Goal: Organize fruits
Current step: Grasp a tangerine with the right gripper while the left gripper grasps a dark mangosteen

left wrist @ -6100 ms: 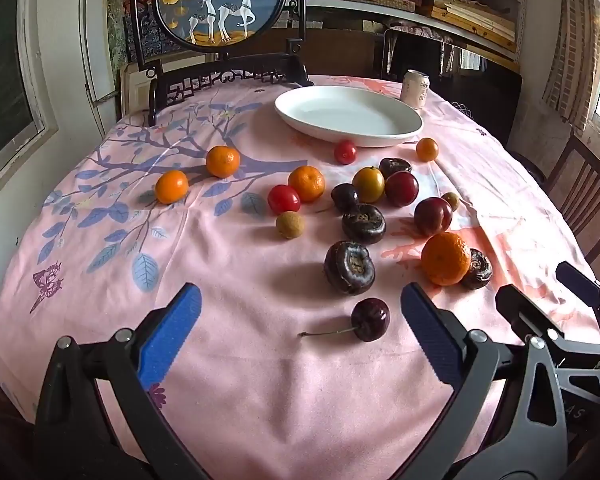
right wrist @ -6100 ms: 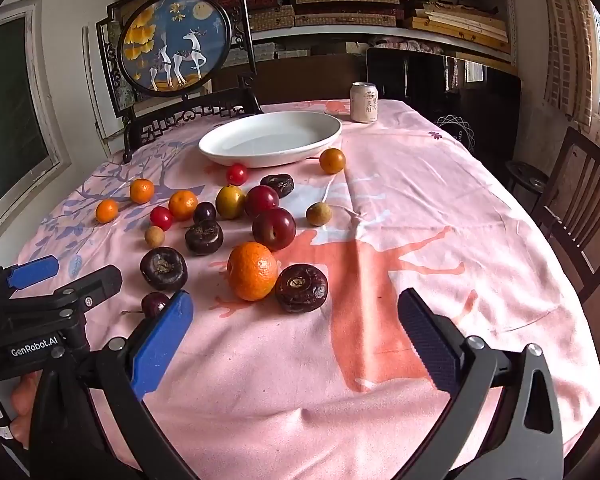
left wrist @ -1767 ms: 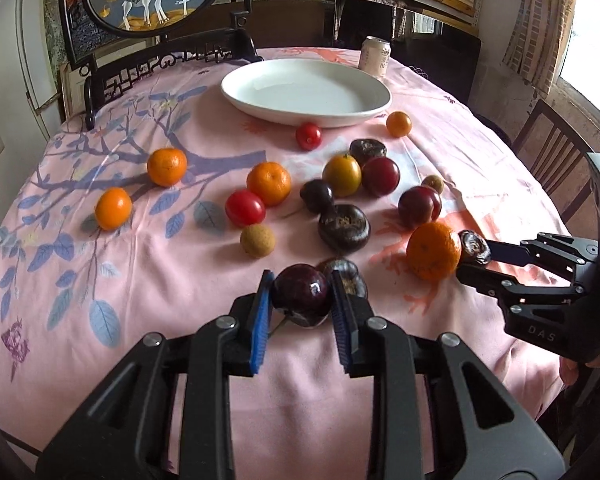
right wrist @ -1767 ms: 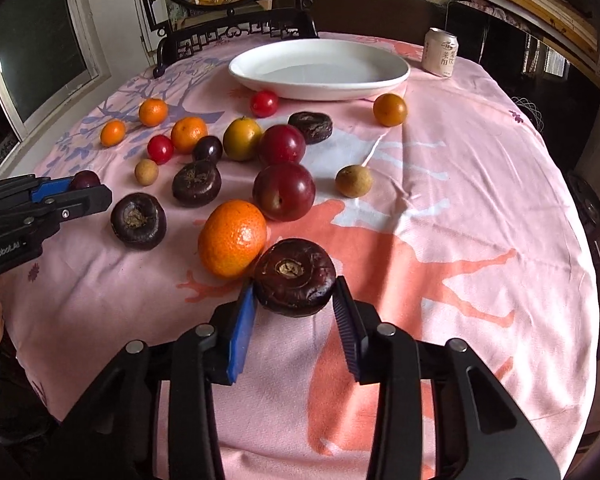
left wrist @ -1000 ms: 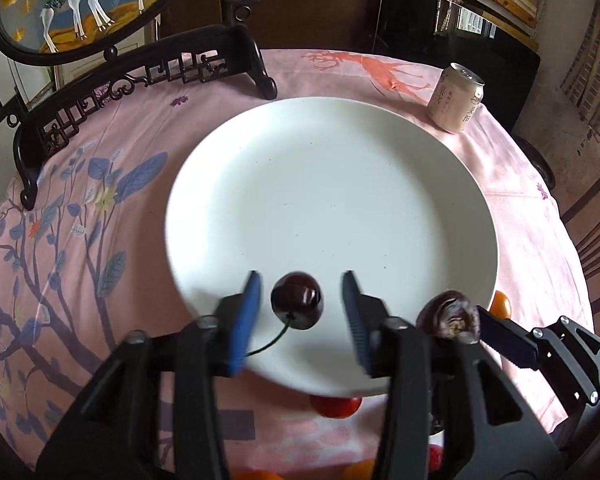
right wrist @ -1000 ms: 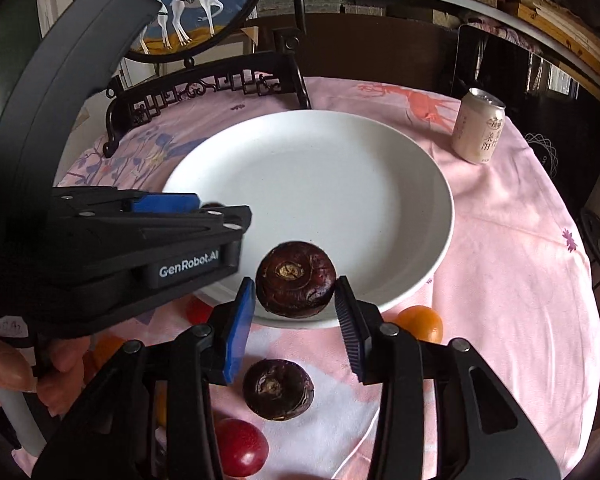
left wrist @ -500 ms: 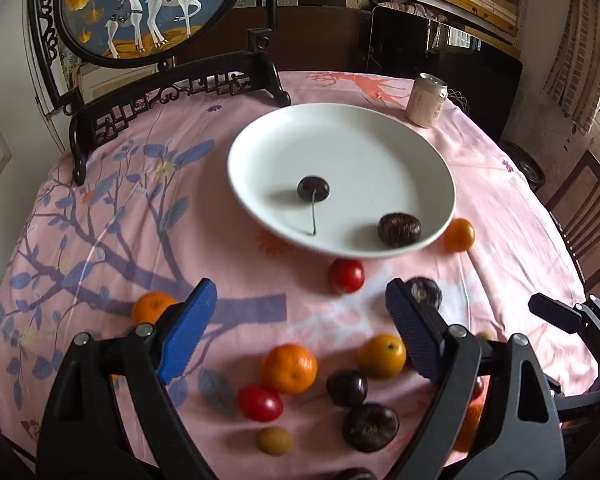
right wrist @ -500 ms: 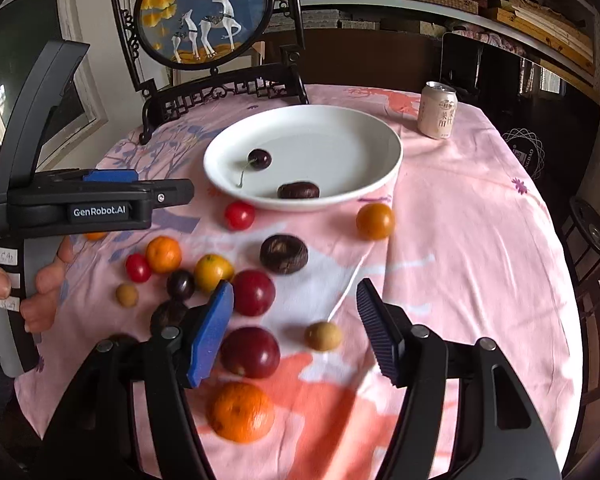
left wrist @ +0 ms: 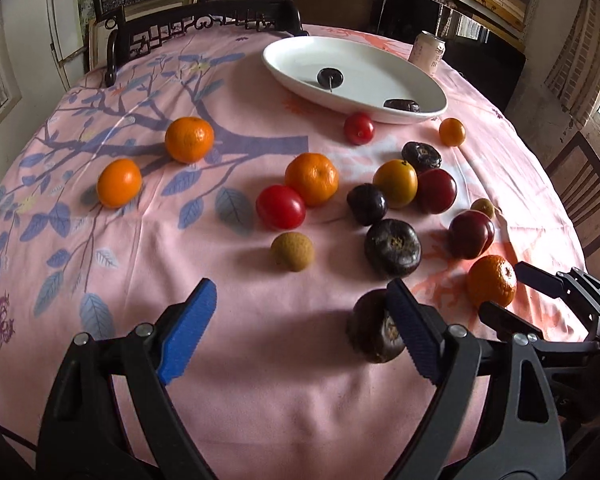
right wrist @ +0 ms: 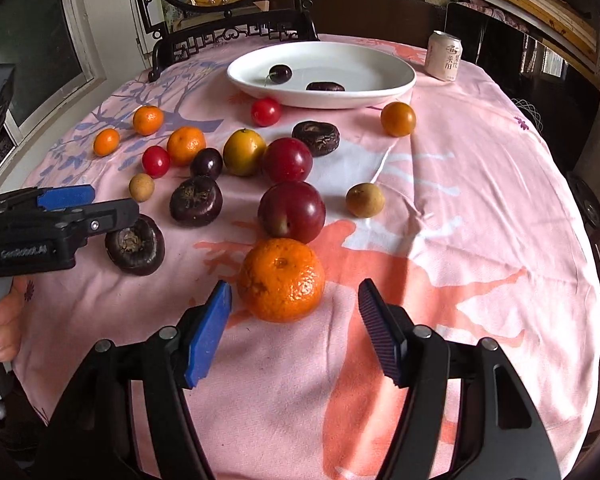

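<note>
The left gripper [left wrist: 300, 332] stands wide and empty, a dark wrinkled fruit [left wrist: 374, 326] just behind its right pad. The right gripper [right wrist: 294, 330], half-spread and empty, frames the large orange [right wrist: 281, 280] lying on the tablecloth [right wrist: 460, 220] just ahead of its tips.

Left gripper [left wrist: 300, 320]: I hold it tilted down toward the table, at the near left of the scene. Its jaws stand wide apart and nothing sits between the blue pads.
Left fingers [left wrist: 188, 328]: I see both pads free, and no contact on their inner faces.
Right gripper [right wrist: 294, 320]: I hold it tilted down too, at the near right. Its jaws are open at a middle width, and the pads press on nothing.
Hand [right wrist: 4, 320]: my fingers wrap the handle of the left gripper, seen at the left edge of the right wrist view.
</note>
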`<state>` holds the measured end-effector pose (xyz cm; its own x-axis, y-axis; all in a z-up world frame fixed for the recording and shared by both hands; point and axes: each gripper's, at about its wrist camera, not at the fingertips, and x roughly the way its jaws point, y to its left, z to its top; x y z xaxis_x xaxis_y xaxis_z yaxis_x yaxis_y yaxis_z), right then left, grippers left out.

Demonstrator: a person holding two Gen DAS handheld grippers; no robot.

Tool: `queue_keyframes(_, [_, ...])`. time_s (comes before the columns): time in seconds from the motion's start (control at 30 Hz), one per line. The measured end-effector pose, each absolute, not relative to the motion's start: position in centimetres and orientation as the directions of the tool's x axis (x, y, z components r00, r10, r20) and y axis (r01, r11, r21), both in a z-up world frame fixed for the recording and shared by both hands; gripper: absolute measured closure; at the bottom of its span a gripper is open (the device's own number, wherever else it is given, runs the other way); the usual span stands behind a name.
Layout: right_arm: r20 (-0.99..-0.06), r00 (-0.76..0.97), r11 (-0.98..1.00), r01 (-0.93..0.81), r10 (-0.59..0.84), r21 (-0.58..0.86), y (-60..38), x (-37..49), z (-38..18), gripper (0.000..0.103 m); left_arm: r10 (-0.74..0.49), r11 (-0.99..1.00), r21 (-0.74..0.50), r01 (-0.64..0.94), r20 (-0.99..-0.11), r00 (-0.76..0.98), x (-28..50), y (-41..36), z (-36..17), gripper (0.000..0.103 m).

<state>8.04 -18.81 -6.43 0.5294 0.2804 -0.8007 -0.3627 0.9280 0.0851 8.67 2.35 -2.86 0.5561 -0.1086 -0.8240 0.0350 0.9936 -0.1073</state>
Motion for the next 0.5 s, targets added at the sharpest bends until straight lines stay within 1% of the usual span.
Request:
queue_keyframes(0.1, [-0.81, 0.519, 0.93, -0.359, 0.274, 0.084, -18.1, 8.8, -7.1, 0.037, -0.108, 0.994, -0.104, 0.039, -0.825, 0.554, 8.2, 2.1, -2.7, 0.014])
queue_keyframes(0.13, [-0.812, 0.521, 0.933, -0.351, 0.264, 0.078, -18.0, 9.0, -7.3, 0.046, -0.112, 0.993, -0.107, 0.042, -0.822, 0.558, 8.0, 2.0, -2.6, 0.014])
queue_keyframes(0.2, [-0.795, 0.541, 0.933, -0.35, 0.273, 0.083, -18.1, 8.8, -7.2, 0.058, -0.122, 0.992, -0.111, 0.054, -0.817, 0.564, 7.7, 1.7, -2.3, 0.014])
queue_keyframes(0.37, [-0.782, 0.544, 0.936, -0.322, 0.306, 0.143, -19.9, 8.1, -7.1, 0.058, -0.156, 0.987, -0.114, 0.111, -0.819, 0.553, 7.3, 0.1, -2.3, 0.014])
queue_keyframes(0.5, [-0.767, 0.552, 0.937, -0.3, 0.326, 0.182, -21.8, 7.4, -6.8, 0.058, -0.15, 0.986, -0.087, 0.144, -0.836, 0.527, 7.4, -1.2, -3.6, 0.014])
